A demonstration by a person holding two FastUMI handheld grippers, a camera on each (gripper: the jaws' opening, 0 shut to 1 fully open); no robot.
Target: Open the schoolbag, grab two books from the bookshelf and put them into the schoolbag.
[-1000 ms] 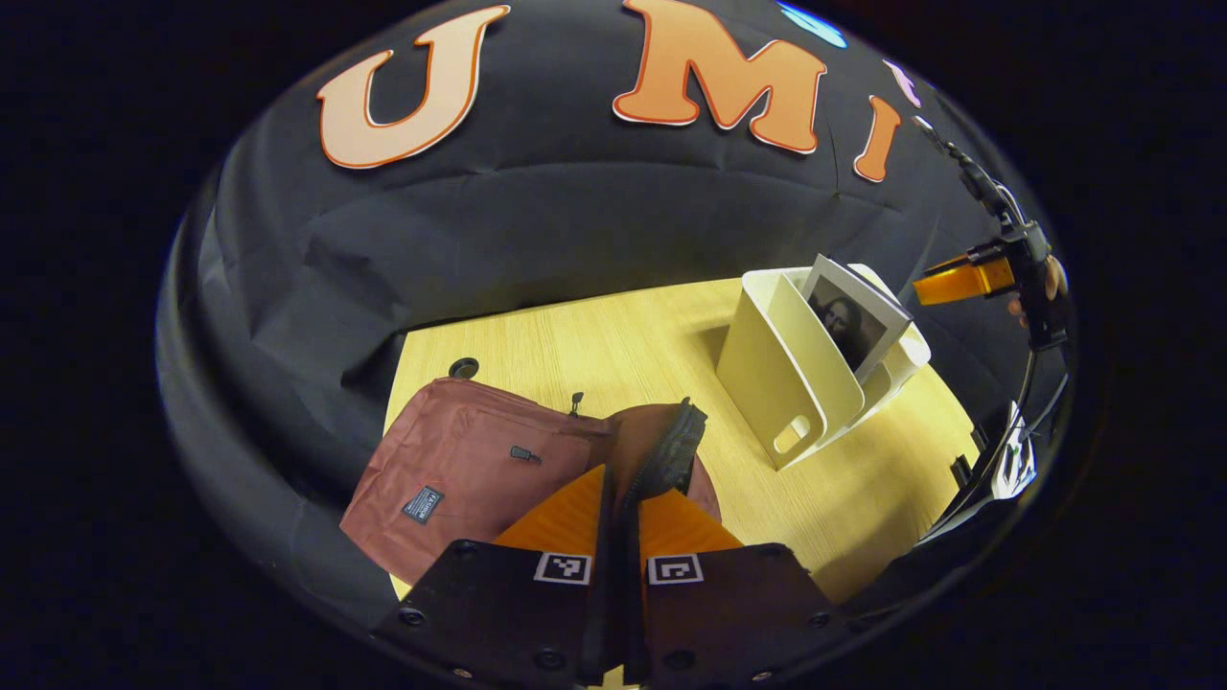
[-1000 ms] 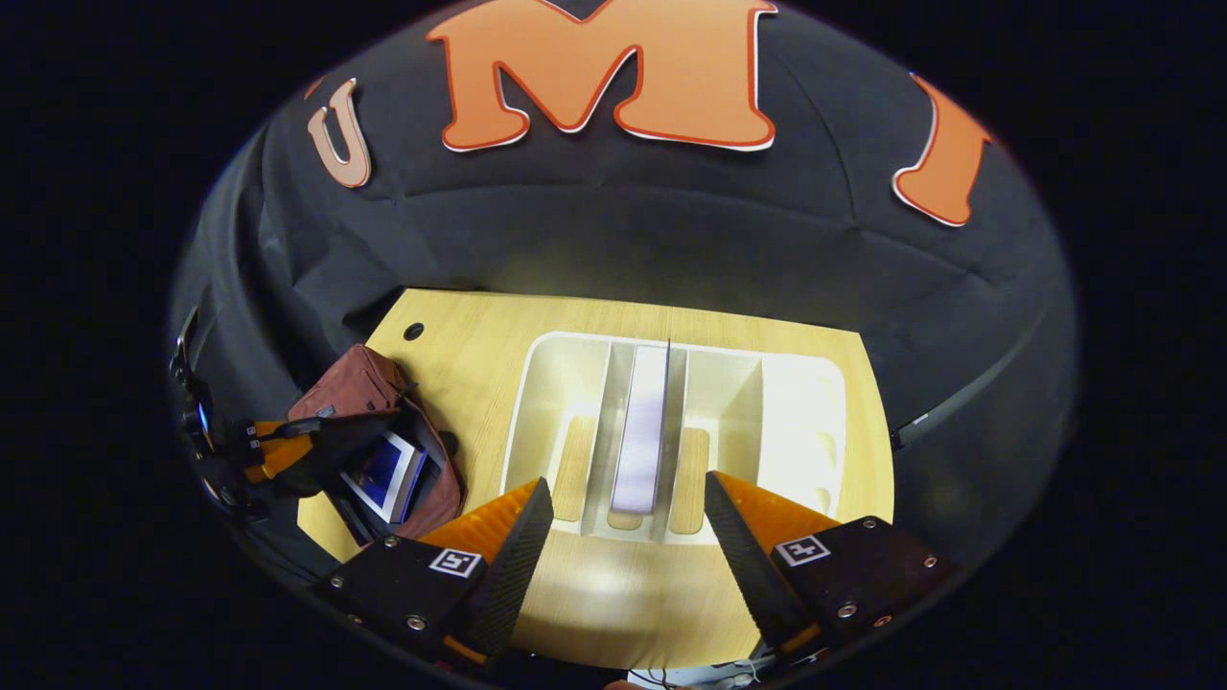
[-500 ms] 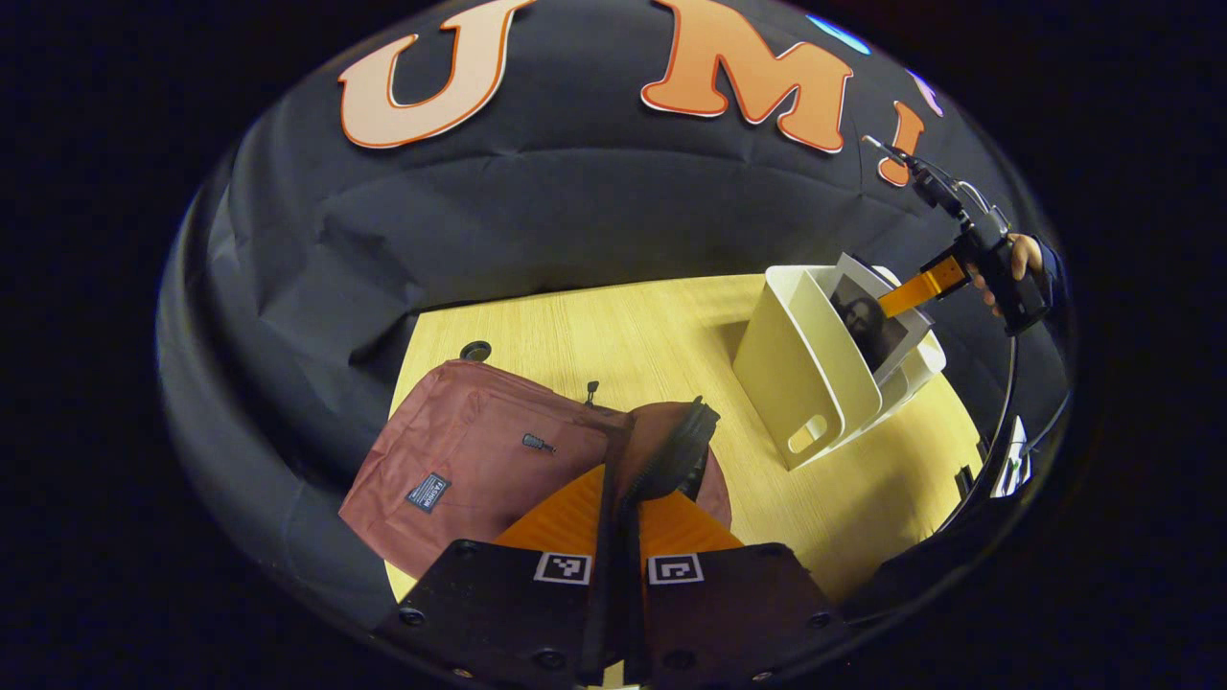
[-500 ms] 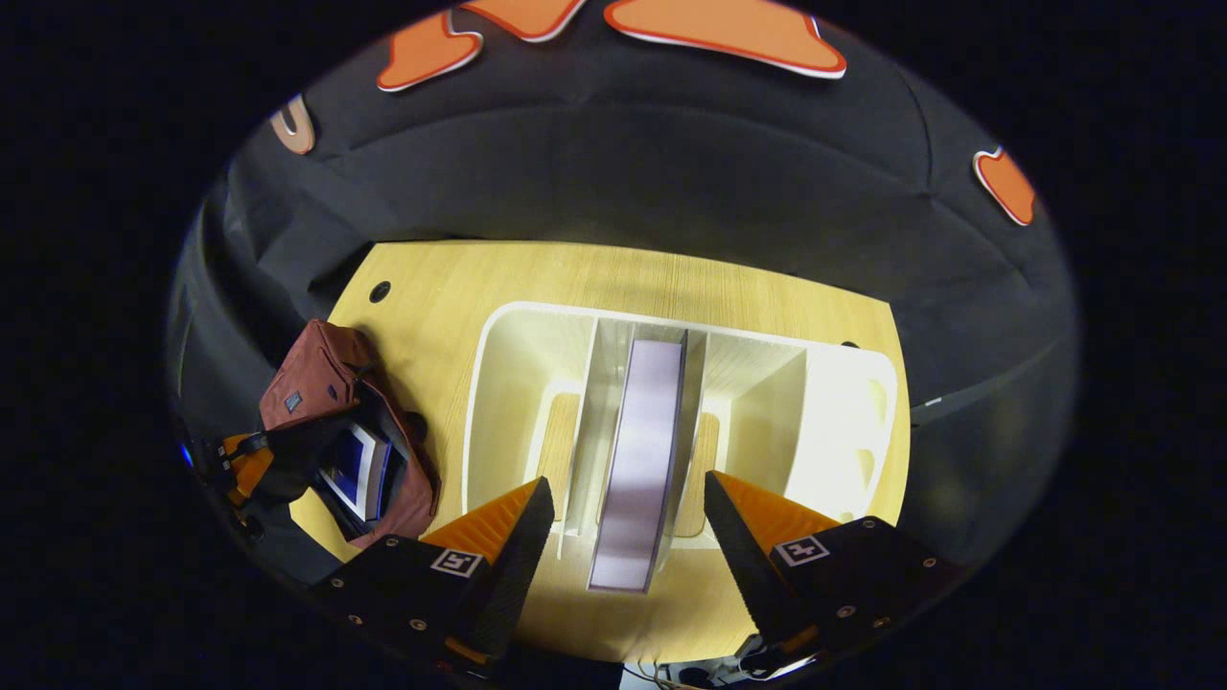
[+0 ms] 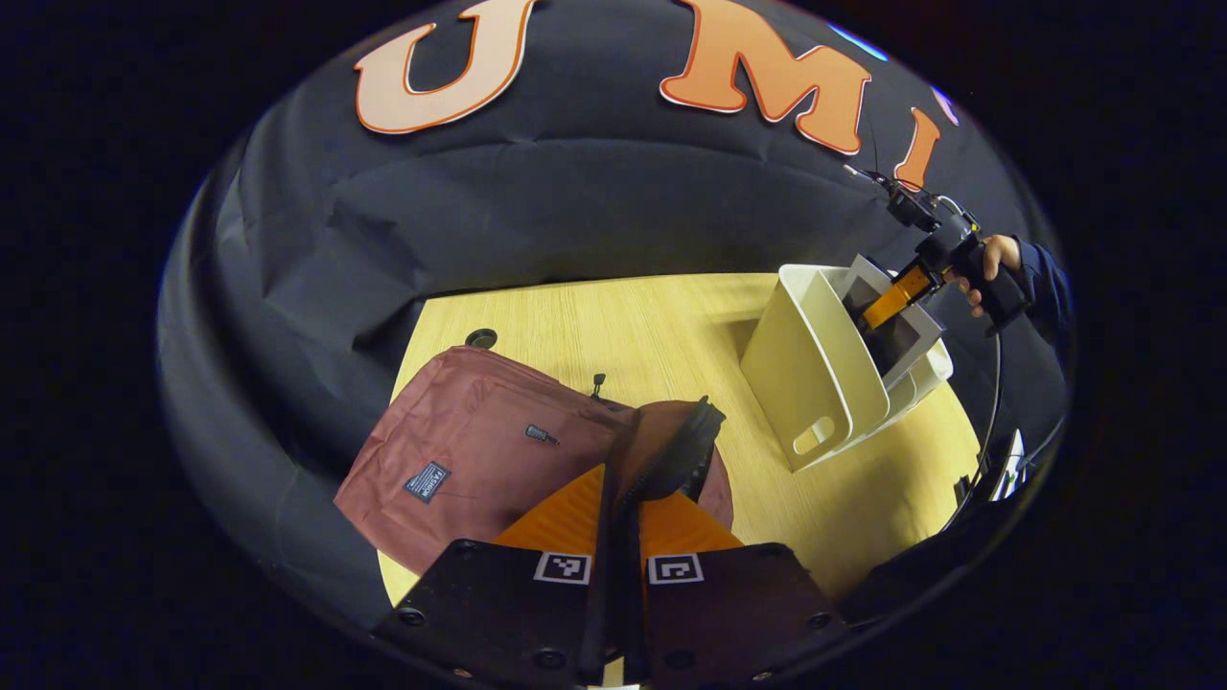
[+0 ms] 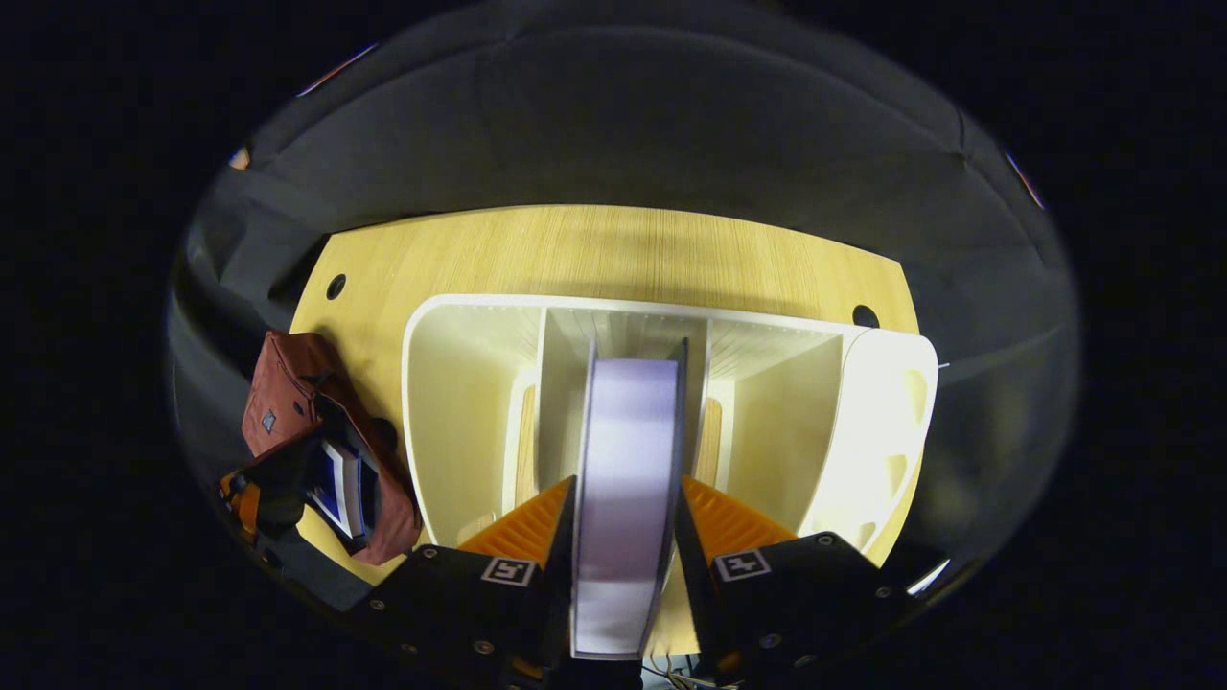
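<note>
One book [image 6: 623,479] stands upright in the middle compartment of the white bookshelf [image 6: 460,402], and the right gripper [image 6: 625,522] now pinches it, a finger pressed on each cover. Half a second ago those fingers were spread wide, above and short of the book; since then they have come down and closed on it. In the left gripper view the same gripper [image 5: 887,305] reaches into the top of the bookshelf [image 5: 815,369], with a hand [image 5: 992,264] on its handle.

A second book [image 6: 337,484] lies inside the maroon schoolbag [image 6: 288,383], left of the bookshelf and well apart from it. The schoolbag's mouth is held open by the left gripper [image 5: 621,508], whose fingers are pressed together on the dark zipper edge [image 5: 676,455]; that grip is unchanged from the earlier frames.

Schoolbag [image 5: 460,460] and bookshelf both rest on the pale wooden table [image 6: 594,254]. The bookshelf has three compartments; the two either side of the book's slot hold nothing, and their dividers flank the book closely. Two round cable holes [image 6: 335,286] sit in the table behind the bookshelf, one towards each far corner.
</note>
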